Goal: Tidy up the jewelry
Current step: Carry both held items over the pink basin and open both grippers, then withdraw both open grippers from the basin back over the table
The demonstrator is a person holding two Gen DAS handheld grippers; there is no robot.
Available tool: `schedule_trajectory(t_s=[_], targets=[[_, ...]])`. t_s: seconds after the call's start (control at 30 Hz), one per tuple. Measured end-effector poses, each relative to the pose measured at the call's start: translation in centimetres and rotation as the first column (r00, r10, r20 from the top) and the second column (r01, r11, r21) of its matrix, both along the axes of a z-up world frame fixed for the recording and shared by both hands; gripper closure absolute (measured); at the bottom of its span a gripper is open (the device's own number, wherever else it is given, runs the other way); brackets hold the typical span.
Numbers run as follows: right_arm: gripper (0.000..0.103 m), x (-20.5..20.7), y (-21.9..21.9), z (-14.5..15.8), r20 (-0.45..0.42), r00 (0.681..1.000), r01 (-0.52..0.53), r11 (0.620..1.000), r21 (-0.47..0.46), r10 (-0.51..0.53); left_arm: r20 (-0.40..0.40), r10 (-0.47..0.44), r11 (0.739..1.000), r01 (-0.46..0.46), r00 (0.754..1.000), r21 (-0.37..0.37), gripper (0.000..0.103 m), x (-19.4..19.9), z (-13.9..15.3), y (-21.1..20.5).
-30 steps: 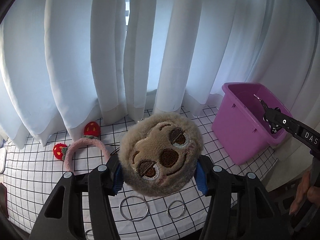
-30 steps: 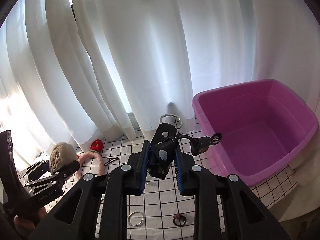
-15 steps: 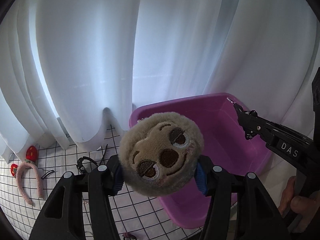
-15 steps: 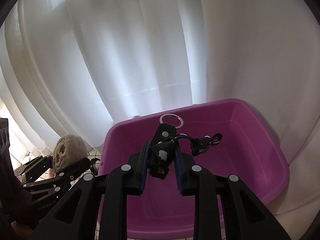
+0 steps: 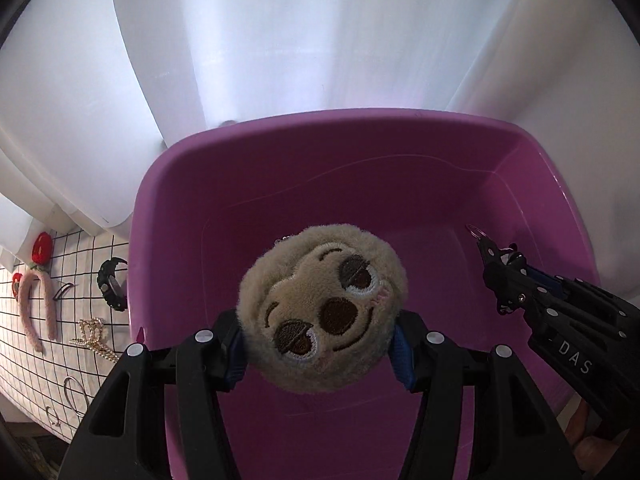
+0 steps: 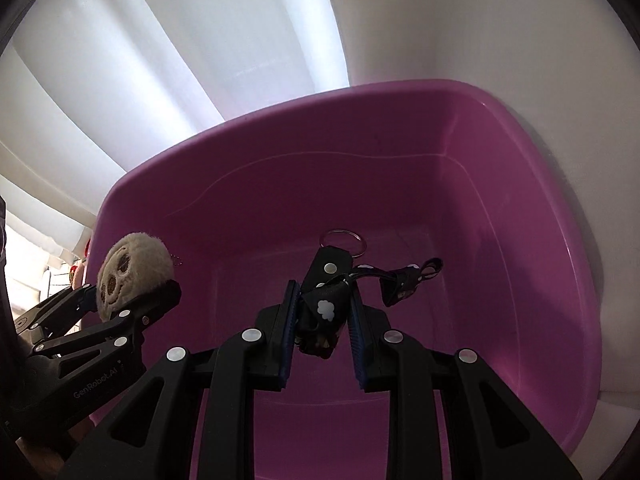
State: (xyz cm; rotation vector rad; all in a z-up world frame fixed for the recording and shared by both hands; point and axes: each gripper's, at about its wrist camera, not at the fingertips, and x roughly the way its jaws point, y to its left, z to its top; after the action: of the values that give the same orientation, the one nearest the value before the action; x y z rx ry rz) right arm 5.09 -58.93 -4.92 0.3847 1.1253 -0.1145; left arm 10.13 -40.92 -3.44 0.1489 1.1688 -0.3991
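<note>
My left gripper point(image 5: 320, 346) is shut on a round tan plush sloth-face charm point(image 5: 322, 306) and holds it over the open purple tub point(image 5: 360, 132). My right gripper point(image 6: 322, 326) is shut on a black strap keychain point(image 6: 326, 300) with white dots and a metal ring, also held over the tub point(image 6: 520, 128). In the left wrist view the right gripper point(image 5: 504, 280) is at the right over the tub. In the right wrist view the left gripper point(image 6: 132, 298) with the charm point(image 6: 132, 272) is at the left.
Left of the tub on a white grid cloth point(image 5: 16, 360) lie a pink strawberry headband point(image 5: 36, 312), a black watch point(image 5: 112, 284), a pearl clip point(image 5: 94, 338) and metal rings point(image 5: 74, 394). White curtains point(image 5: 280, 40) hang behind.
Both grippers have moved right from above the grid cloth to over the purple tub, still holding their items, and have come lower and closer to it.
</note>
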Motion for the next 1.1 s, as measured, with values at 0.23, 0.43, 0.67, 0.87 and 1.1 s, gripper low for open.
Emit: schedule_trajectory(t_s=[0.23, 0.43, 0.67, 0.87, 1.1], targets=[[0.08, 0.5, -0.4, -1.5, -0.076, 0.997, -0.003, 0.999, 0.045, 0.006, -0.097, 0.021, 0.998, -0.015, 0.995, 0.065, 0.045, 0.8, -2.7, -0.7], [0.046, 1.4, -0.7, -1.7, -0.087, 0.996, 0.021, 0.999, 0.029, -0.018, -0.113, 0.001, 0.993, 0.012, 0.994, 0.116, 0.036, 0.5, -3.6, -1.4], [0.044, 1.8, -0.8, -1.6, -0.078, 0.996, 0.042, 0.999, 0.023, -0.04, -0.094, -0.021, 0.989, 0.035, 0.995, 0.147, 0.02, -0.5, -3.4, -2.0], [0.044, 0.8, -0.8, -2.0, -0.079, 0.996, 0.042, 0.999, 0.032, -0.04, -0.076, 0.023, 0.99, -0.012, 0.997, 0.138, 0.009, -0.3, -2.4, -1.9], [0.044, 0.4, -0.4, -1.6, -0.075, 0.997, 0.033, 0.999, 0.039, -0.03, -0.063, 0.043, 0.99, -0.034, 0.997, 0.136, 0.009, -0.3, -2.2, -1.3]])
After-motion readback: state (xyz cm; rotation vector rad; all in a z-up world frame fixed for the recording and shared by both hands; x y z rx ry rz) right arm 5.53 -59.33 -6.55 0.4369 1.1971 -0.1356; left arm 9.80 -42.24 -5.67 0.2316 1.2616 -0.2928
